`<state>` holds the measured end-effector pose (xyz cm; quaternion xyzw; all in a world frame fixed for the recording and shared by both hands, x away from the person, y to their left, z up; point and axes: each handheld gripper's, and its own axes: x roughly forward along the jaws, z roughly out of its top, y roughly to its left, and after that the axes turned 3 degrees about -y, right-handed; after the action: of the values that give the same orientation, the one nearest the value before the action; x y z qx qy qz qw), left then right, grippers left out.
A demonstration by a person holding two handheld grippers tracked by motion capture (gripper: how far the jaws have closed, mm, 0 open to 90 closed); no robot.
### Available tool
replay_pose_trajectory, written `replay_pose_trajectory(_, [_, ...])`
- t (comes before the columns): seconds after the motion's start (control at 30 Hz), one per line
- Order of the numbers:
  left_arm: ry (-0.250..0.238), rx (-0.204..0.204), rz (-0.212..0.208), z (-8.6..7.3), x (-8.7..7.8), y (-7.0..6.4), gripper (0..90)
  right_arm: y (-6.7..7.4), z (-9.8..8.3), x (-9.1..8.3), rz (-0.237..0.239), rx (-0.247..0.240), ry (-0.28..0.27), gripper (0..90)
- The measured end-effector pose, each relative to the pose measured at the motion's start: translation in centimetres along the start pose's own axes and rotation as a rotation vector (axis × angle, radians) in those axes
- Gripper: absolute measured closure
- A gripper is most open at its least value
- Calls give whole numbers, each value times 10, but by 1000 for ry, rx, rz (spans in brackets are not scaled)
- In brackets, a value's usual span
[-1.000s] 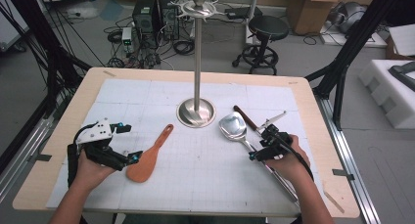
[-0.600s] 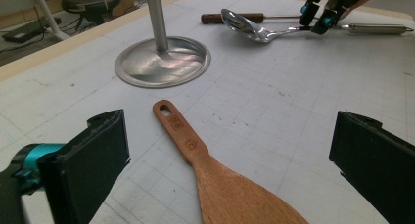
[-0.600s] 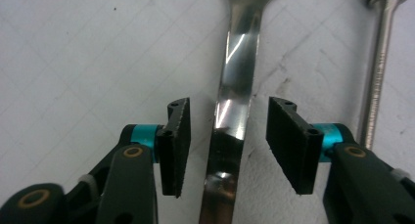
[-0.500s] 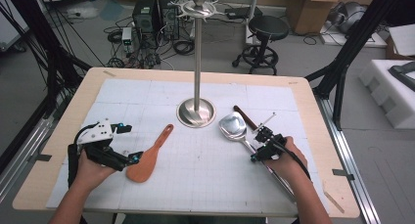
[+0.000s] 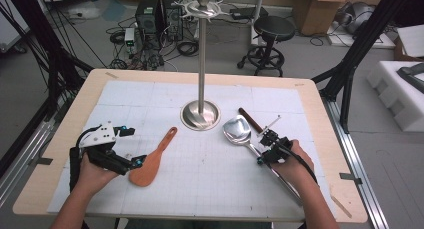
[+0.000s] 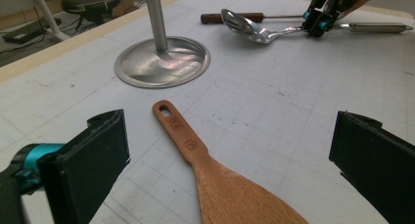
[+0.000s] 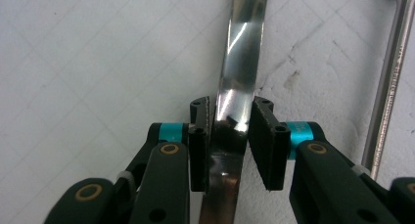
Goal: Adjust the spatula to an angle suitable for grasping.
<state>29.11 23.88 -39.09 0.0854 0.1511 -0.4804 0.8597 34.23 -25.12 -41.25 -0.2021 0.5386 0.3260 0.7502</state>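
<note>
high: right gripper (image 5: 266, 148) clamped on metal spoon (image 5: 239, 130) handle, jaws just closed, spoon flat on mat right of stand base (image 5: 200, 115); left gripper (image 5: 131, 147) apart beside wooden spatula (image 5: 150, 165) | left gripper view: jaws wide, spatula (image 6: 215, 180) between, untouched | right gripper view: pads pinch spoon handle (image 7: 235, 87)

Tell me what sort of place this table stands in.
Most likely a lab or workshop: computer towers with tangled cables on the floor, cardboard boxes, and a black frame around the table.
</note>
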Motion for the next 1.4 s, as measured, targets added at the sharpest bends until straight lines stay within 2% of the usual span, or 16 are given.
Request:
replay_pose_trajectory(0.13, [-3,-1,0,0,-1,1,17,4,0,0,23,-27,3,744])
replay_pose_trajectory(0.17, [-3,-3,4,0,-1,1,17,8,1,1,23,-50,6,745])
replay_pose_trajectory(0.27, [-8,-7,4,0,-2,1,17,12,3,1,13,-56,14,746])
replay_pose_trajectory(0.37, [-6,-3,3,0,-1,1,17,15,5,1,28,-72,22,747])
replay_pose_trajectory(0.4, [-7,-3,2,0,-1,1,17,17,6,2,35,-60,16,747])
replay_pose_trajectory(0.5, [-5,-1,2,0,-1,1,17,23,8,3,53,-90,25,747])
replay_pose_trajectory(0.57, [-9,-2,3,1,-2,1,17,25,9,3,60,-91,24,747])
replay_pose_trajectory(0.7, [-14,0,6,1,-3,1,17,39,16,7,88,-147,26,747])
replay_pose_trajectory(0.8, [-15,-3,6,1,-3,1,17,46,19,8,100,-169,30,748])
replay_pose_trajectory(0.83, [-14,0,4,1,-3,1,17,48,21,9,100,-194,29,747])
replay_pose_trajectory(0.87, [-13,1,4,2,-3,1,17,53,23,10,109,-196,31,748])
replay_pose_trajectory(0.9, [-13,3,3,2,-3,1,17,60,27,12,121,-222,32,747])
replay_pose_trajectory(1.0, [-15,-2,5,2,-3,1,17,67,32,14,133,-241,40,747])
replay_pose_trajectory(1.03, [-15,-2,5,1,-3,1,17,74,36,16,146,-272,39,748])
replay_pose_trajectory(1.4, [-20,2,7,2,-5,2,17,92,55,23,173,-332,47,748])
